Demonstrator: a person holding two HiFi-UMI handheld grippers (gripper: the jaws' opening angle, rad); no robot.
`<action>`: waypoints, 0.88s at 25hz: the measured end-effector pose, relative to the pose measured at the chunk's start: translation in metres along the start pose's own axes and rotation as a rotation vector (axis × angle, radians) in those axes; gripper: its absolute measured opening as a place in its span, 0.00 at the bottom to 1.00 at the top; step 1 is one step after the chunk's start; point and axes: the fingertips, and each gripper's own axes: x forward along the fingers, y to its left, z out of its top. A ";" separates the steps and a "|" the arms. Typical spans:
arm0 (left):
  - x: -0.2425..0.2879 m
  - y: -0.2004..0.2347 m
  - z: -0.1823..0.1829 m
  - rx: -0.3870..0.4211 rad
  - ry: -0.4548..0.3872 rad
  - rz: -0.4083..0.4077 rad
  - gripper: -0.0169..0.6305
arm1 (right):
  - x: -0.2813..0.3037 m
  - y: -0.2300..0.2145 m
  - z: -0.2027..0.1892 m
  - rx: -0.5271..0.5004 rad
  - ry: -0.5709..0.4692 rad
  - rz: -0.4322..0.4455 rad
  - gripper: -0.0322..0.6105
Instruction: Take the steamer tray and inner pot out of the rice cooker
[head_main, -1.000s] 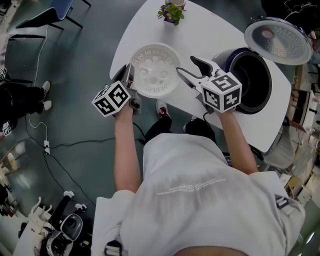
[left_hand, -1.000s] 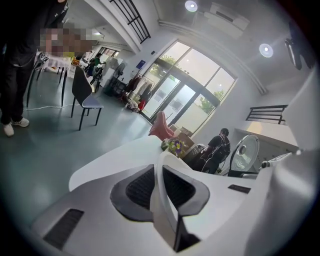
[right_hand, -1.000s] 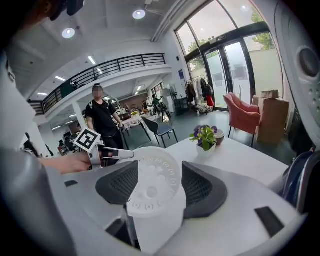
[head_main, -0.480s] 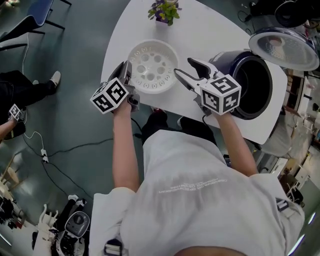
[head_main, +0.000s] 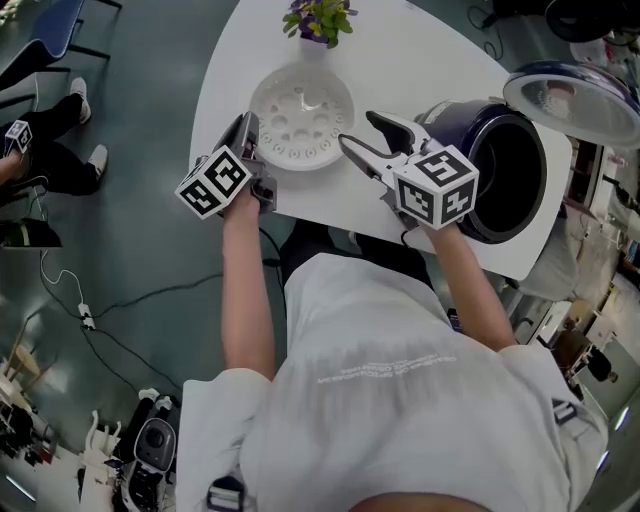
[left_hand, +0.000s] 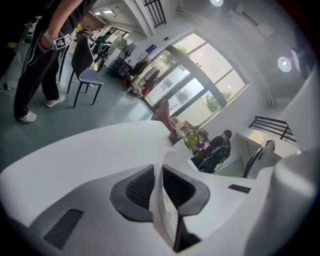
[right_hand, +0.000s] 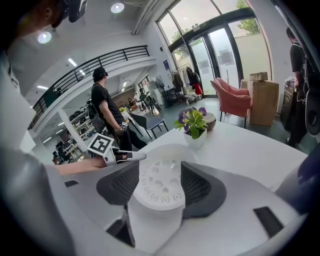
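The white perforated steamer tray is down at the white table, in front of the flower pot. My left gripper is shut on the tray's near-left rim; in the left gripper view the thin white rim runs between the two dark pads of this gripper. My right gripper stands wide open just right of the tray, and in the right gripper view the tray lies ahead between the spread jaws of this gripper, untouched. The dark blue rice cooker stands at right, lid up. Its inside is dark, so I cannot make out the inner pot.
A small pot of purple flowers stands behind the tray, also in the right gripper view as the flower pot. The table's curved near edge lies under both grippers. A person in black and a chair are off the table.
Both grippers have sunk towards the table, the left one carrying the tray down with it. The right jaws stay open beside the tray.
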 end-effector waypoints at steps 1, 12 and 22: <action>0.001 0.001 0.000 0.001 0.000 0.006 0.12 | 0.001 0.000 0.000 0.000 0.001 0.002 0.48; -0.013 -0.001 0.001 0.182 0.019 0.072 0.32 | -0.012 0.008 0.003 -0.002 -0.025 0.012 0.48; -0.055 -0.074 0.008 0.453 0.008 0.084 0.32 | -0.075 0.025 0.020 -0.012 -0.135 0.037 0.47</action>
